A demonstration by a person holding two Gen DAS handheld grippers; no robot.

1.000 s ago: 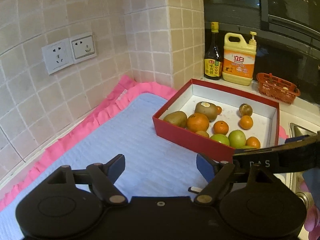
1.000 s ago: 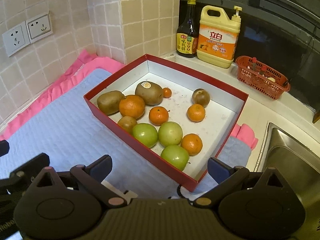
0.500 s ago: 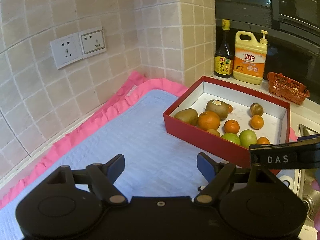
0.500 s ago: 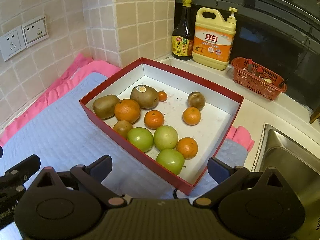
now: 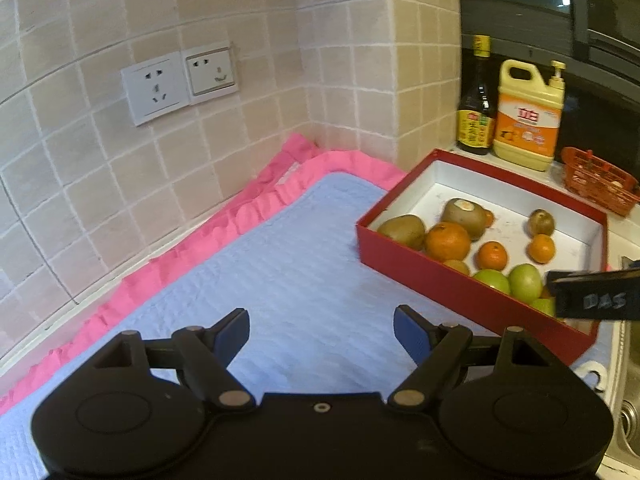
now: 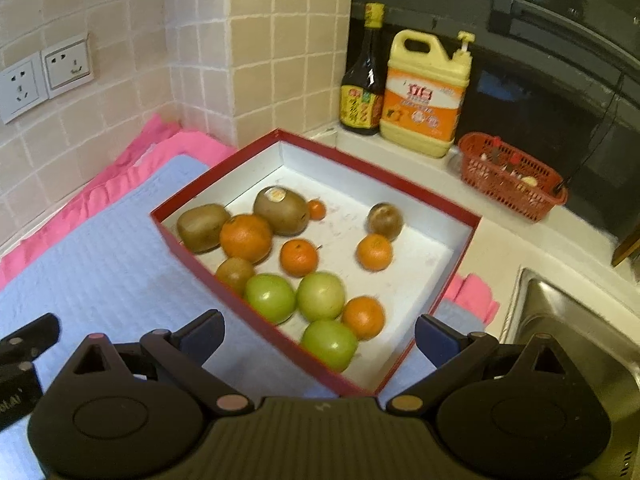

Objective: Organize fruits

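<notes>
My left claw [image 5: 322,330] hangs over the blue quilted mat [image 5: 280,280] with its jaws spread wide and nothing between them. My right claw [image 6: 320,338] is likewise wide open and empty, poised over the near corner of the red box [image 6: 466,240], which sits on the mat on the tabletop. All the fruit lies inside that box: three green apples [image 6: 270,298] bunched at the near side, five oranges [image 6: 245,237] scattered through the middle (one of them is tiny, tucked beside the stickered kiwi [image 6: 282,210]), a second kiwi [image 6: 202,226] against the left wall, and two smaller brown fruits I cannot identify. Behind the box stand a dark sauce bottle [image 6: 362,92], a yellow detergent jug [image 6: 426,94] and a small red basket [image 6: 512,178]; a steel sink [image 6: 576,336] lies to the right.
</notes>
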